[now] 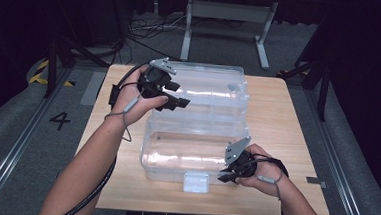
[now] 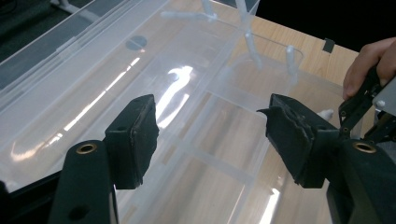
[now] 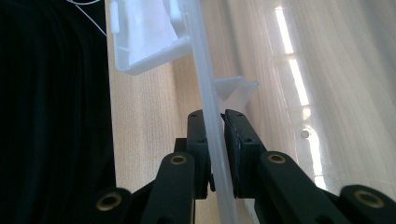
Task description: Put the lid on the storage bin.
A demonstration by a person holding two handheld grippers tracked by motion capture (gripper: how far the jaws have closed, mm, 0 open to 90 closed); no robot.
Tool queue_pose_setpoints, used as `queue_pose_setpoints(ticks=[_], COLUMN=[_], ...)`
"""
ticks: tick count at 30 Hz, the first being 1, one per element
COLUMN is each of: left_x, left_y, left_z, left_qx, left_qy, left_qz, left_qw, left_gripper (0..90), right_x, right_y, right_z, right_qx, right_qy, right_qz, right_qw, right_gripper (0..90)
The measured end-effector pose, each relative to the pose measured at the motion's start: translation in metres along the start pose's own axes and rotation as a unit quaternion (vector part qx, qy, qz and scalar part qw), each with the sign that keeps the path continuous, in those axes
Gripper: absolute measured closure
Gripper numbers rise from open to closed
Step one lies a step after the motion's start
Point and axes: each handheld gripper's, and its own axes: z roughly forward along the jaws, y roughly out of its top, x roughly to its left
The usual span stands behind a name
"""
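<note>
We pinch box (image 1: 175,156) front wall with right gripper (image 3: 215,140) to steady it; left gripper (image 1: 177,94) jaws open, empty, over lid (image 1: 205,86).

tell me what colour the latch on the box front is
White, slightly translucent: the latch on the clear box; high view.

A single black numeral "4" (image 1: 60,120) is marked on the grey floor (image 1: 22,127), left of the wooden counter (image 1: 287,128).

The clear box (image 1: 195,153) and its raised lid (image 1: 210,86) block mid-table; both sides stand open.
</note>
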Motion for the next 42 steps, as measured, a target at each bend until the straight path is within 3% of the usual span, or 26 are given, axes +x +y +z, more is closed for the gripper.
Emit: queue_pose_setpoints(ticks=[1,3,4,5,9,11,12,15,17,18,19,23,26,33,39,40,41,42], left_x=[0.001,0.001,0.003,0.004,0.008,0.011,0.012,0.016,0.017,0.018,0.018,0.02,0.019,0.017,0.019,0.02,0.02,0.02], left_y=[0.003,0.005,0.008,0.01,0.015,0.018,0.019,0.021,0.021,0.021,0.022,0.024,0.027,0.029,0.029,0.028,0.028,0.028], left_z=[0.003,0.004,0.008,0.01,0.018,0.024,0.027,0.032,0.035,0.037,0.039,0.045,0.05,0.064,0.073,0.074,0.074,0.075], left_qx=[0.003,0.003,0.005,0.004,0.011,0.019,0.022,0.029,0.036,0.042,0.047,0.061,0.072,0.097,0.116,0.121,0.123,0.122], left_qy=[0.0,-0.001,-0.004,-0.004,-0.004,-0.004,-0.003,-0.008,-0.01,-0.013,-0.015,-0.027,-0.036,-0.054,-0.06,-0.063,-0.065,-0.064], left_qz=[0.003,0.004,0.003,0.003,0.003,0.007,0.01,0.012,0.007,0.005,0.005,0.012,0.025,0.055,0.059,0.056,0.056,0.057], left_qw=[1.0,1.0,1.0,1.0,0.9999,0.9998,0.9997,0.9995,0.9993,0.999,0.9988,0.9977,0.9964,0.9923,0.9897,0.9891,0.9887,0.9888], left_gripper=[34.3,34.3,34.3,34.3,34.4,34.4,34.4,34.9,34.8,34.8,34.9,37.5,40.5,53.1,65.2,67.5,70.9,71.3], right_x=[0.002,0.001,0.002,0.0,0.002,0.0,0.003,0.002,0.003,0.0,0.002,0.002,0.001,0.001,0.001,0.0,0.002,0.002], right_y=[0.001,0.0,0.001,0.0,0.0,0.0,0.0,0.0,0.0,0.0,0.0,0.0,0.0,0.0,-0.001,-0.001,0.0,0.0], right_z=[0.001,0.0,0.001,0.0,0.001,0.0,0.0,0.0,0.001,0.0,0.001,0.001,0.001,0.001,0.0,0.0,0.001,0.001], right_qx=[-0.008,-0.005,-0.009,0.001,-0.007,0.001,-0.007,-0.004,-0.007,0.0,-0.009,-0.01,-0.007,-0.009,-0.007,-0.003,-0.01,-0.011], right_qy=[-0.002,-0.001,-0.001,0.003,-0.003,0.002,0.0,0.0,-0.001,0.002,0.0,0.002,0.002,0.002,0.004,0.005,0.002,0.003], right_qz=[0.021,0.013,0.022,0.003,0.022,0.004,0.026,0.017,0.027,0.006,0.025,0.027,0.016,0.02,0.019,0.005,0.025,0.029], right_qw=[0.9998,0.9999,0.9997,1.0,0.9997,1.0,0.9996,0.9998,0.9996,1.0,0.9996,0.9996,0.9998,0.9998,0.9998,1.0,0.9996,0.9995], right_gripper=[81.1,81.0,81.1,81.0,81.1,81.0,81.1,81.0,81.0,81.0,81.0,80.9,80.9,80.9,80.9,80.8,80.8,80.7])
